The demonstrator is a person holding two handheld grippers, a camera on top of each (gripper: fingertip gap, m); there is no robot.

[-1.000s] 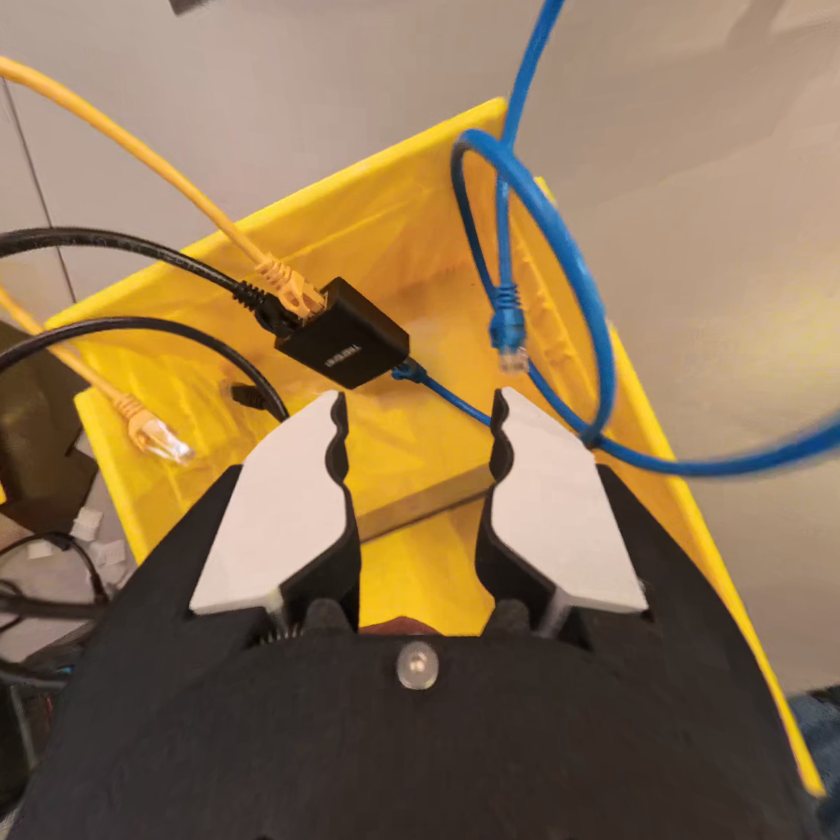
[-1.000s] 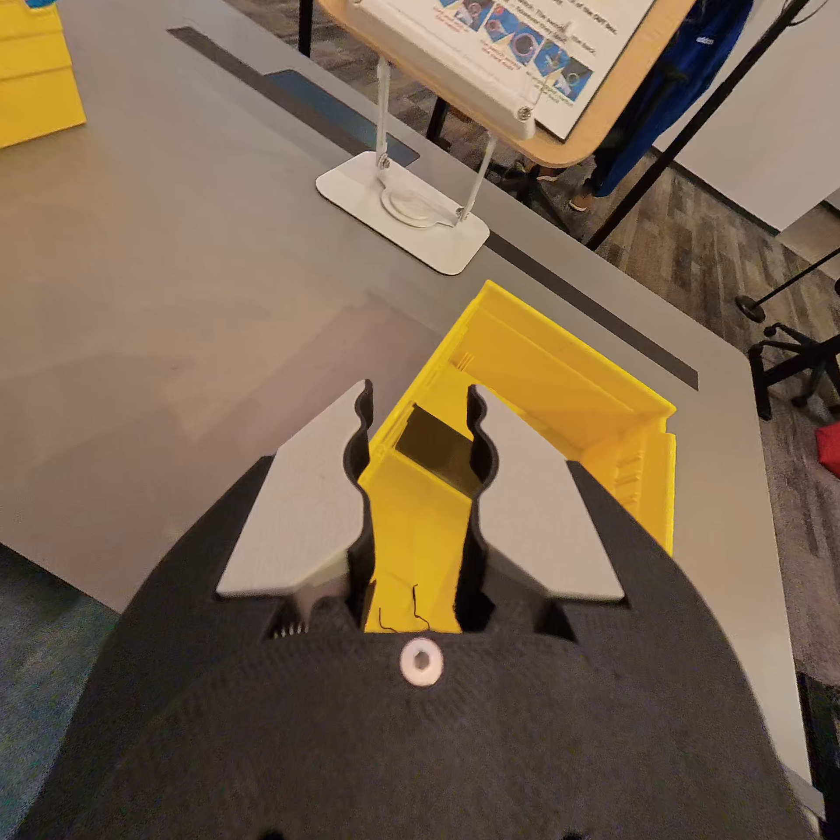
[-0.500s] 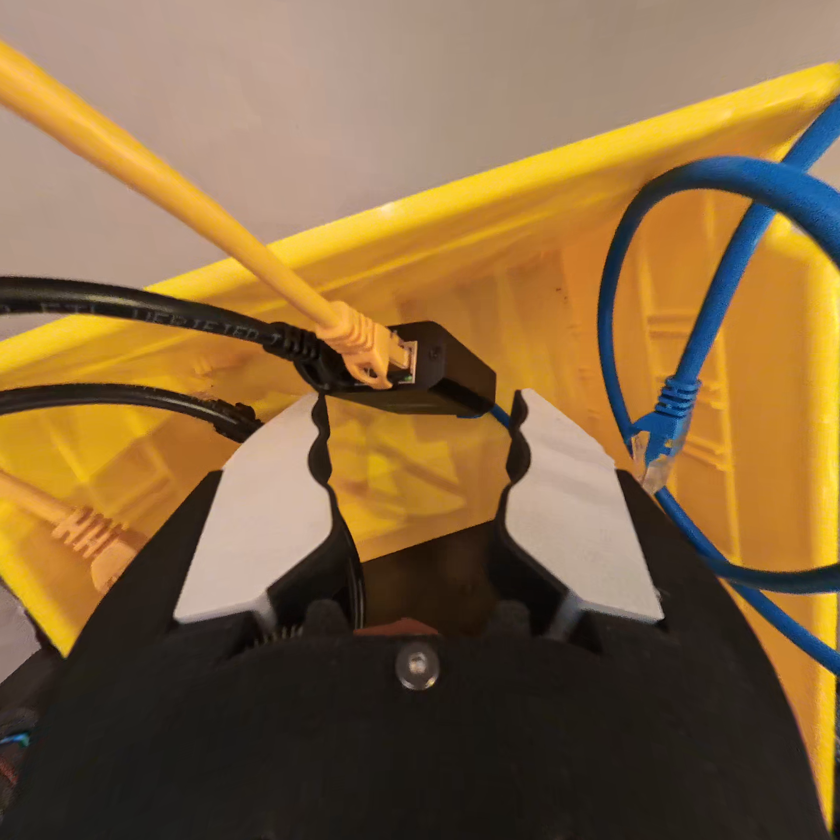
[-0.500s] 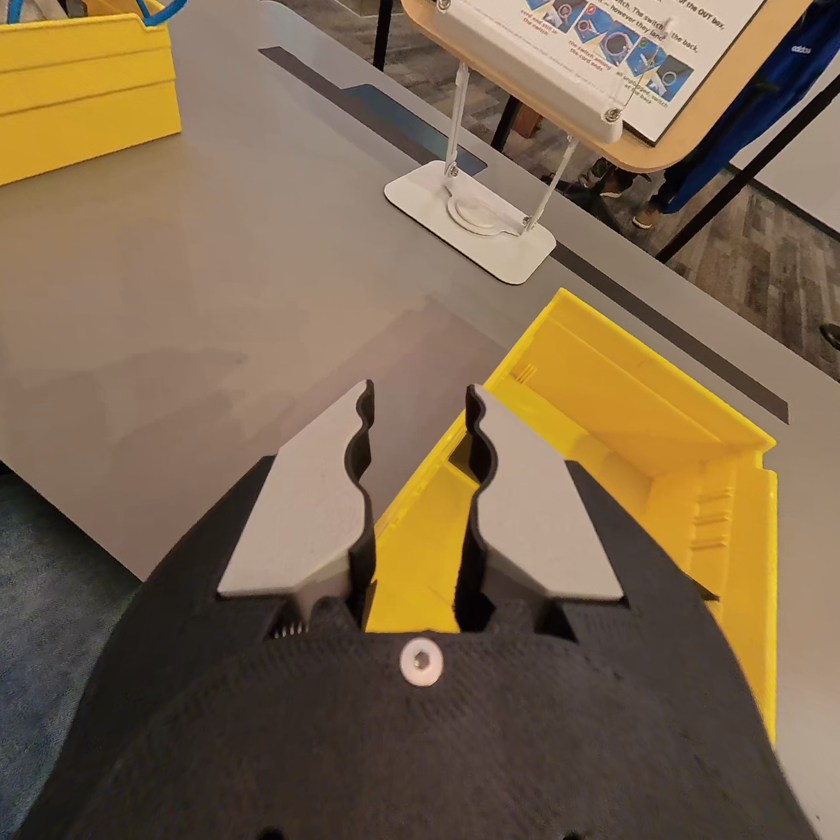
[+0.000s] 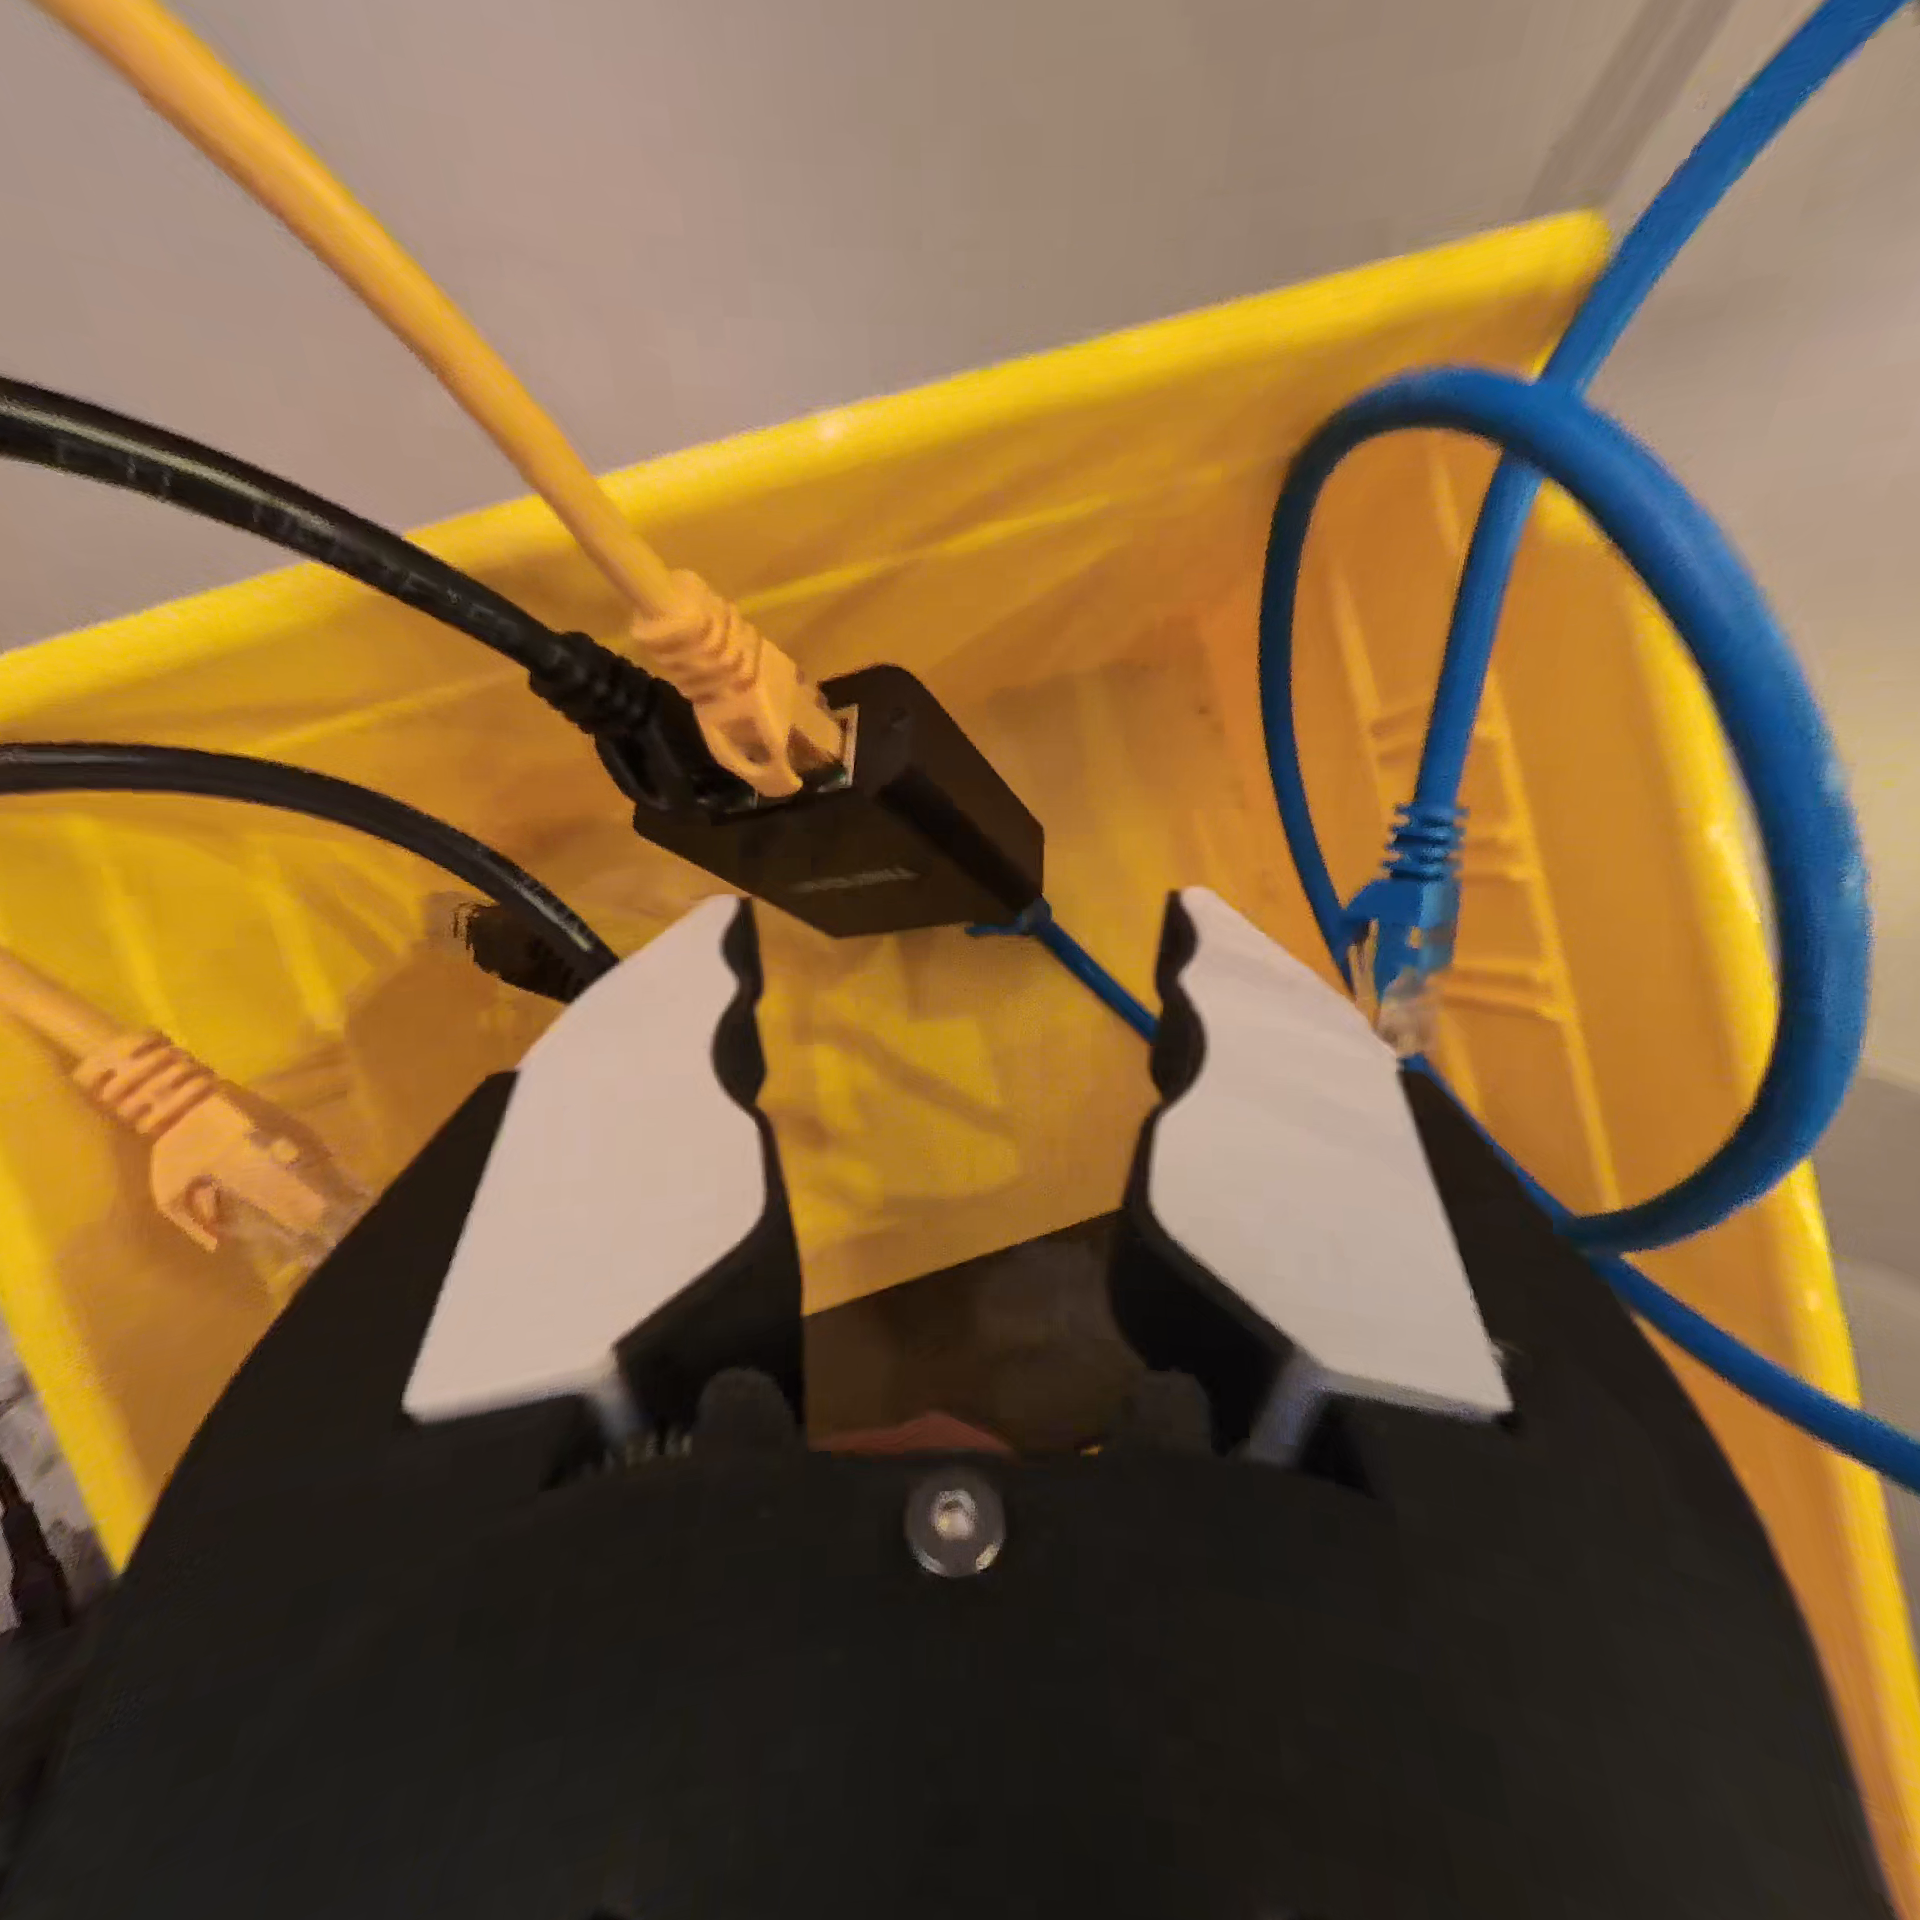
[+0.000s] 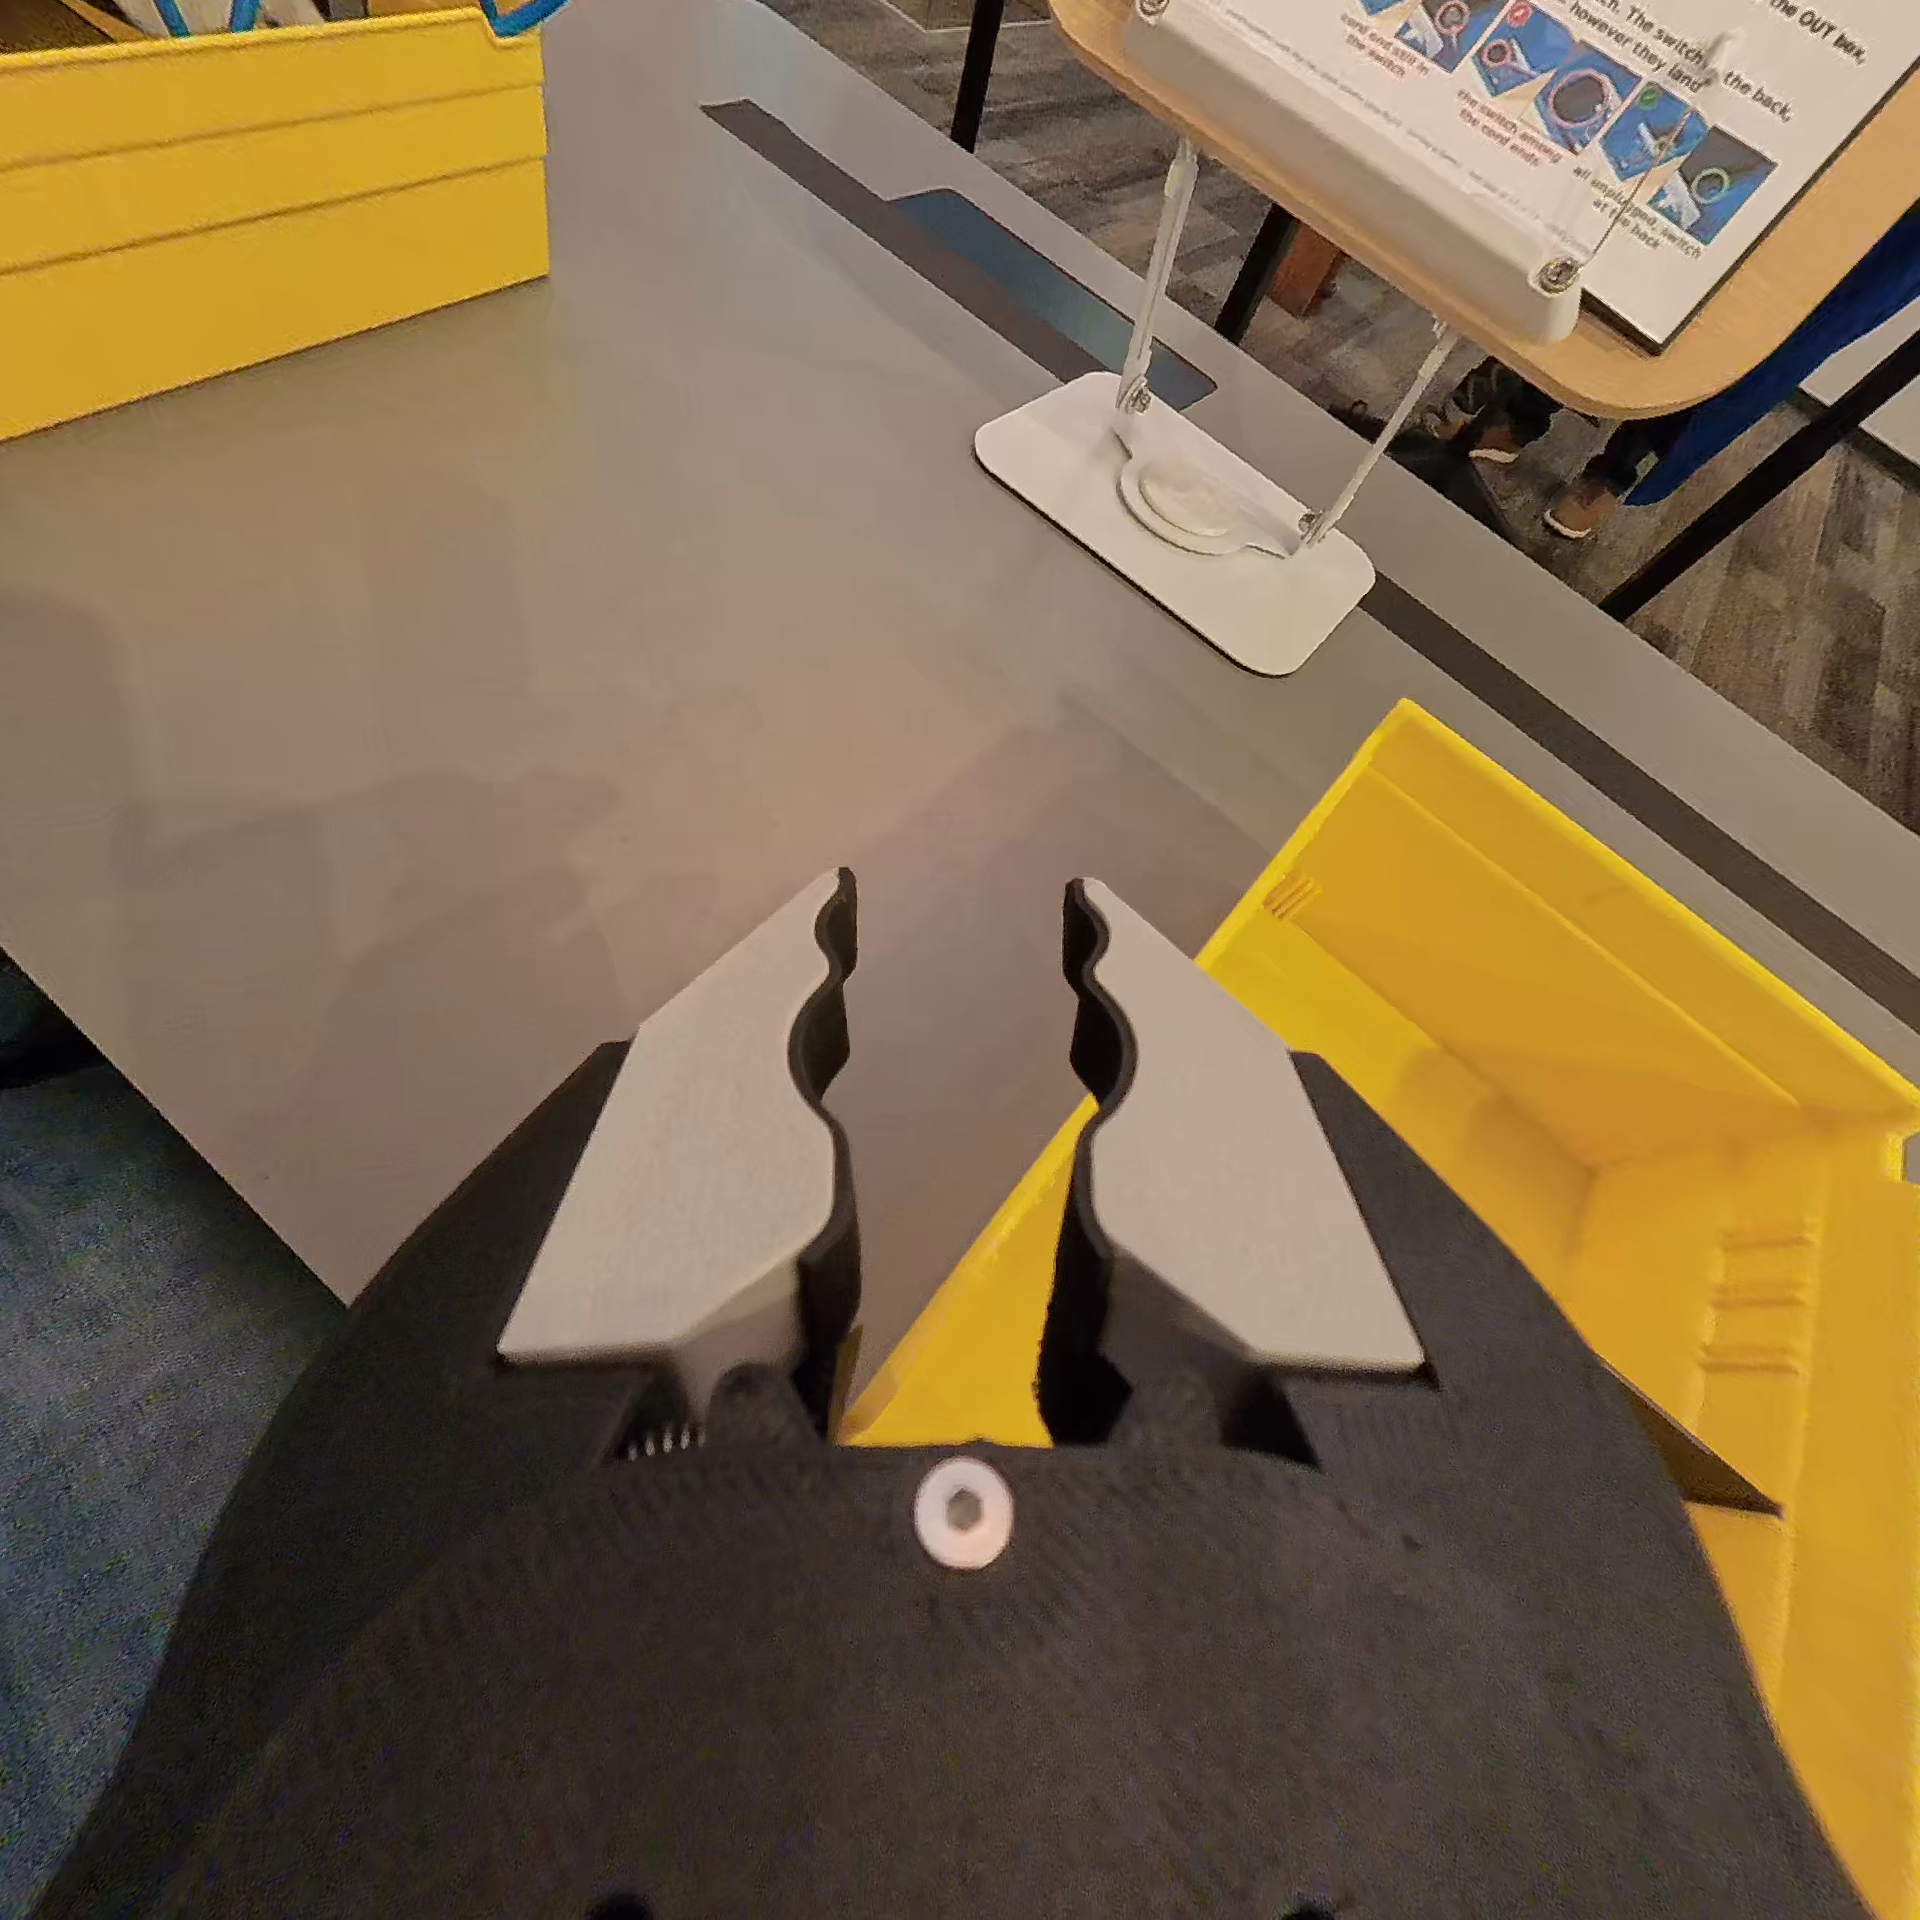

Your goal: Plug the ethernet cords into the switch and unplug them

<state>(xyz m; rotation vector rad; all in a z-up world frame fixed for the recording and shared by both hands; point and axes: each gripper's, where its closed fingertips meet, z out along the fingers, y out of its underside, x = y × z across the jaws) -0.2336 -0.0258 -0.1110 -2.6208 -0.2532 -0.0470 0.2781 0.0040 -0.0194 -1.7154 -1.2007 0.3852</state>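
In the left wrist view a small black switch (image 5: 862, 810) sits inside a yellow bin (image 5: 1039, 488). A yellow cord (image 5: 436, 343) and a black cord (image 5: 312, 520) are plugged into its upper-left end; a thin blue cord (image 5: 1091, 971) leaves its lower-right end. My left gripper (image 5: 956, 914) is open and empty just below the switch. A loose blue plug (image 5: 1408, 925) hangs at the right, a loose yellow plug (image 5: 223, 1153) at the left, and a loose black cord end (image 5: 499, 935) is beside the left finger. My right gripper (image 6: 961, 888) is open and empty over the grey table (image 6: 520, 644).
An empty yellow bin (image 6: 1558, 1091) lies on the table to the right of my right gripper. The cord bin (image 6: 260, 208) shows at the far left. A white stand (image 6: 1174, 520) holding an instruction board (image 6: 1538, 177) stands at the back. Floor lies beyond the table edges. The left gripper's tips are roughly 50 cm from the right gripper's.
The left wrist view has pulled back a little and turned, so the switch's ports face up-left. My right gripper has swung left, off the empty bin and over bare table. Both stay open.
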